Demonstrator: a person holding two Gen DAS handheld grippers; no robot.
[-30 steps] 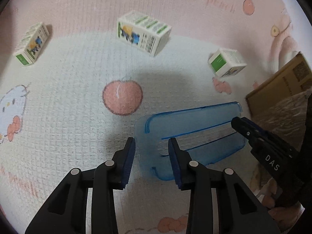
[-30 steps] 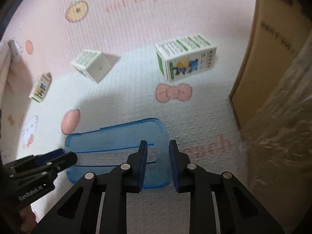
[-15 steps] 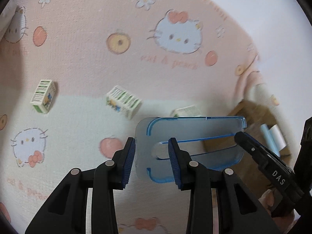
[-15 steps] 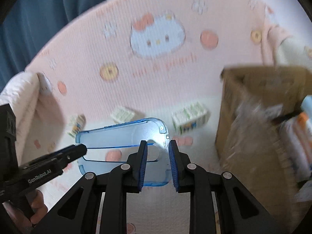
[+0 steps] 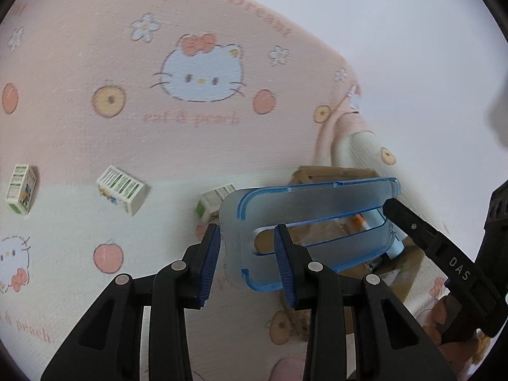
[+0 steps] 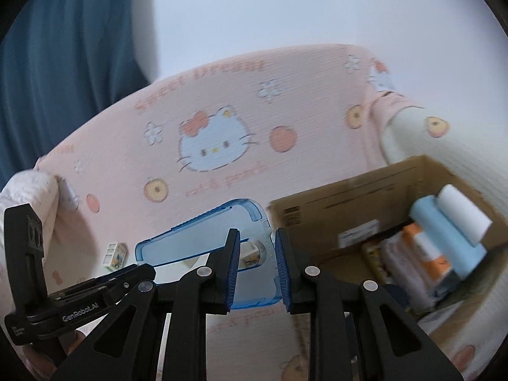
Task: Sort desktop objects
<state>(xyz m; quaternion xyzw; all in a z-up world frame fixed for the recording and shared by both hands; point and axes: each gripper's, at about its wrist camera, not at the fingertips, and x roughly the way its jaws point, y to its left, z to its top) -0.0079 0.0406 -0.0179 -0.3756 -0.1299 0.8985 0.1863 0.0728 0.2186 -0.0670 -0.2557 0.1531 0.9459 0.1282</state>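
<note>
One pink cartoon-print blanket (image 5: 197, 133) is spread ahead of both tools. One cardboard box (image 6: 358, 209) is seen right of the right hand-held gripper (image 6: 256, 273), several rolls and packets inside. One translucent blue tray (image 5: 311, 219) is held off the blanket, clamped at one end by the left hand-held gripper (image 5: 246, 265), at the other by the right. Three small cartons (image 5: 122, 190) are counted beyond-left.

Black gripper (image 5: 246, 254), blue ribbed pads (image 5: 208, 265), silver screws.
</note>
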